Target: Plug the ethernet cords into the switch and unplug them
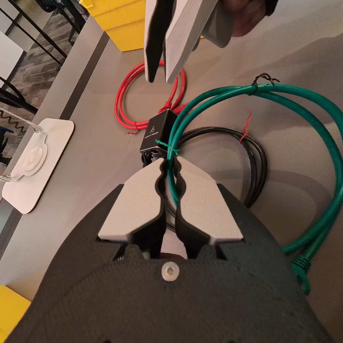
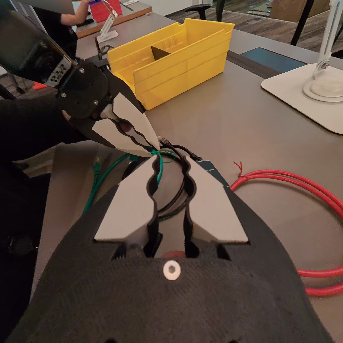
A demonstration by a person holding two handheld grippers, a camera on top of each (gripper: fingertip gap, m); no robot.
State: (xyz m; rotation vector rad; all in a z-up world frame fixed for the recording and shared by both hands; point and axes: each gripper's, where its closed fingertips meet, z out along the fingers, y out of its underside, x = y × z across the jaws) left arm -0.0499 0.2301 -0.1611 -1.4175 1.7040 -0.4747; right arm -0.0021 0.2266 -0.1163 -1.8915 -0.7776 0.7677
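Observation:
My left gripper (image 1: 170,160) is shut on the green cord (image 1: 278,96) close to its green tie, just in front of the small black switch (image 1: 159,131). It also shows in the right wrist view (image 2: 152,149), coming in from the upper left. My right gripper (image 2: 170,157) is open, with the green cord (image 2: 109,170) and the coiled black cord (image 2: 178,200) lying under the gap. It hangs above the coiled red cord (image 1: 120,104) in the left wrist view (image 1: 159,80). A red plug sits at the switch's far end. The switch (image 2: 209,167) is mostly hidden behind my right finger.
A yellow bin (image 2: 176,65) stands beyond the cords on the grey table (image 2: 241,130). A white stand base (image 2: 297,104) sits at the right. The green cord's free plug (image 1: 300,265) lies loose. Another yellow bin corner (image 1: 9,306) is near the table edge. The left gripper's tips are roughly 7 cm from the right gripper's.

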